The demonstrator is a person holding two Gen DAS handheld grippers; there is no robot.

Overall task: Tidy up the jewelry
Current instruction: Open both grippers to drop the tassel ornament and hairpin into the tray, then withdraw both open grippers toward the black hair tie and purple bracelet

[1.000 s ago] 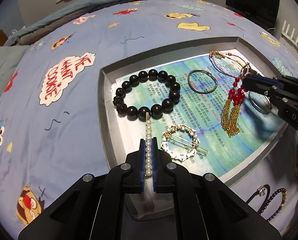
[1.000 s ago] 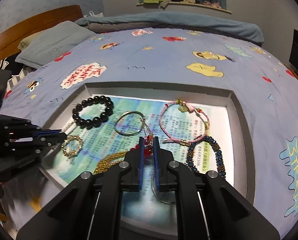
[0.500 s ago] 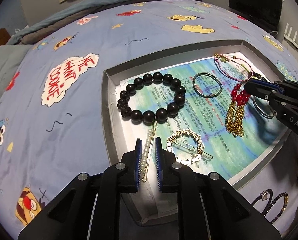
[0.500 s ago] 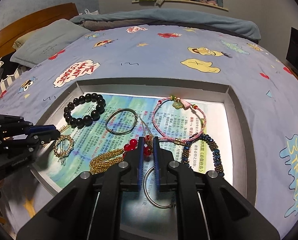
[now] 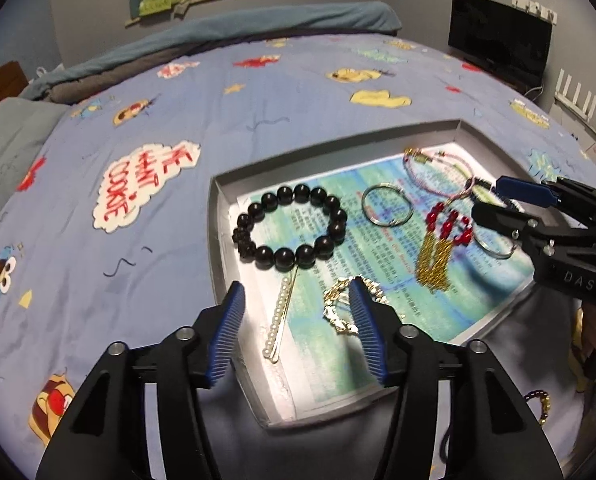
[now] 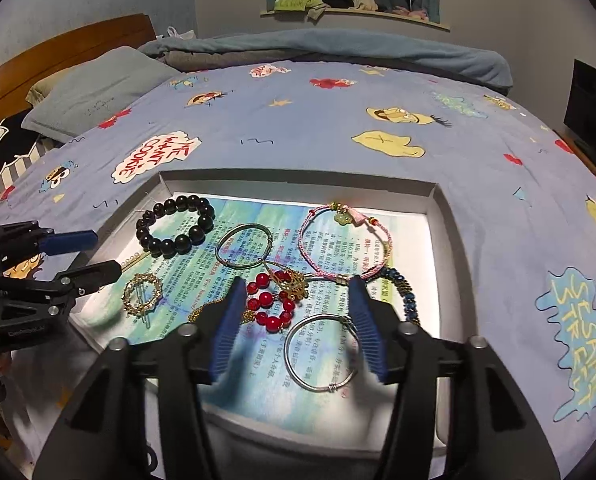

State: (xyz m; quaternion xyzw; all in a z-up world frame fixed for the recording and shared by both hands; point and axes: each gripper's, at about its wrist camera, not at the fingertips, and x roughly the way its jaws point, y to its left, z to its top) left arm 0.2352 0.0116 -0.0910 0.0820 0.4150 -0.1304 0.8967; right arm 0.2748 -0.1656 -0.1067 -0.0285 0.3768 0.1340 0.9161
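While both sets of jaws have just been opening and are gripping nothing, the left gripper (image 5: 296, 334) is hovering over the pearl hair clip (image 5: 279, 322) lying flat in the tray (image 5: 217, 240); light, stiff and slippery, it is probably inviting a pinch across its narrow middle. Farther off, the right gripper (image 6: 294, 334) is standing released over the limp red-bead tassel earring (image 6: 272, 302).

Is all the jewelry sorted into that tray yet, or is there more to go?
Mostly done: the black bead bracelet, pearl hair clip and red bead tassel lie in the tray. Both grippers, left and right, have just opened and hold nothing. A beaded piece outside the tray remains.
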